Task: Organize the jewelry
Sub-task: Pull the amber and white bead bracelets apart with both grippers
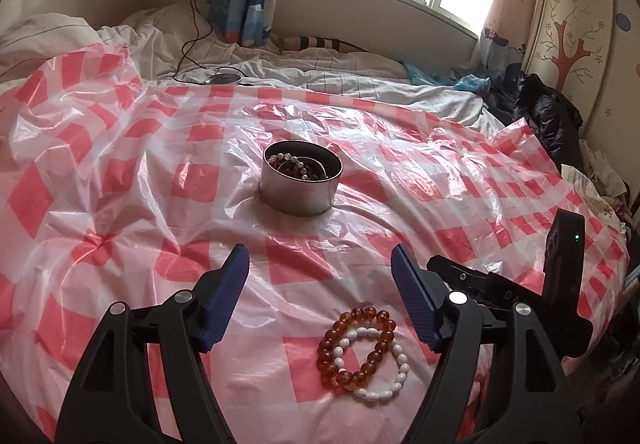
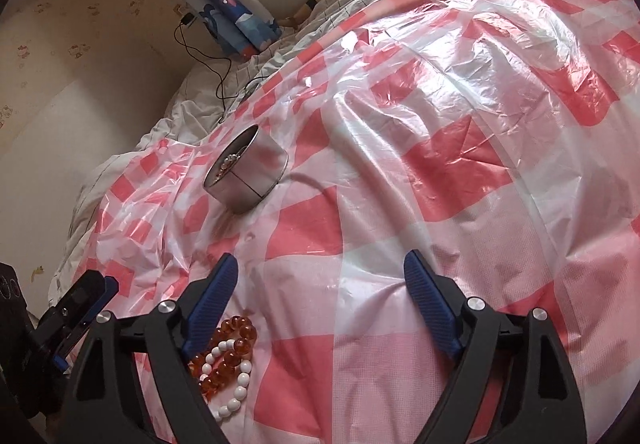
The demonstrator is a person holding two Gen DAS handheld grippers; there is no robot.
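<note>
- Left gripper [image 1: 320, 276] and right gripper [image 2: 320, 280] are both being held with fingers apart, nothing clamped.
- Amber bracelet [image 1: 356, 344] and white bracelet [image 1: 376, 364] are lying overlapped below the left fingertips, nearer its right finger; tin [image 1: 301, 176] sits ahead.
- Likely light, floppy, slippery beads: a pinch across both strands is being advised.

Both grippers angle downward over the checked sheet [image 1: 280, 272]. The left gripper [image 1: 320, 264] has jaws spread wide, gripping nothing. The right gripper [image 2: 320, 270], just beside it, likewise gapes empty.
</note>
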